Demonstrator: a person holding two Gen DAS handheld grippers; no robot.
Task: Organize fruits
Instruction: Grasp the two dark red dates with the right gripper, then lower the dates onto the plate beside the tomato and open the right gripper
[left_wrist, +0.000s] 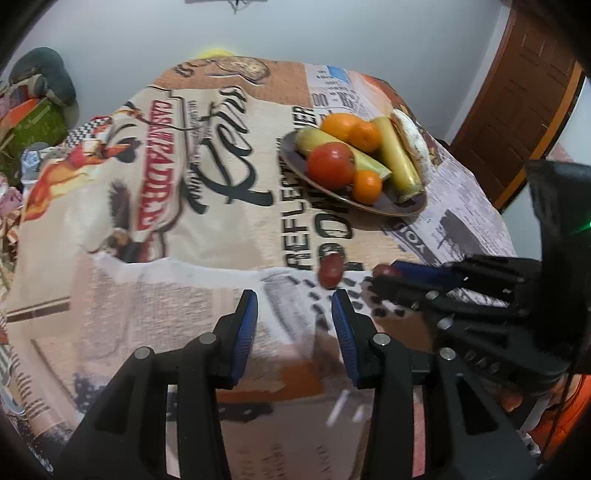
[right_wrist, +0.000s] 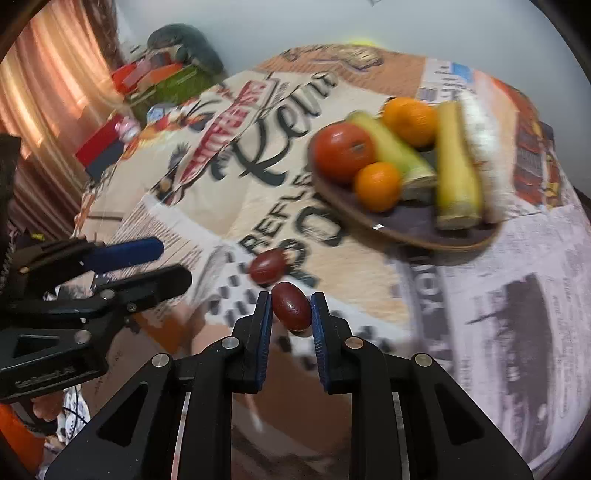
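A dark brown plate at the table's far right holds a red tomato, oranges, yellow-green bananas and a white item. My right gripper is shut on a dark red grape just above the cloth. A second red grape lies on the cloth just beyond it. My left gripper is open and empty, near the front edge, left of the right gripper.
The table wears a printed newspaper-style cloth. Cluttered boxes and bags sit off its far left side. A brown wooden door stands at the right. A pale wall lies behind the table.
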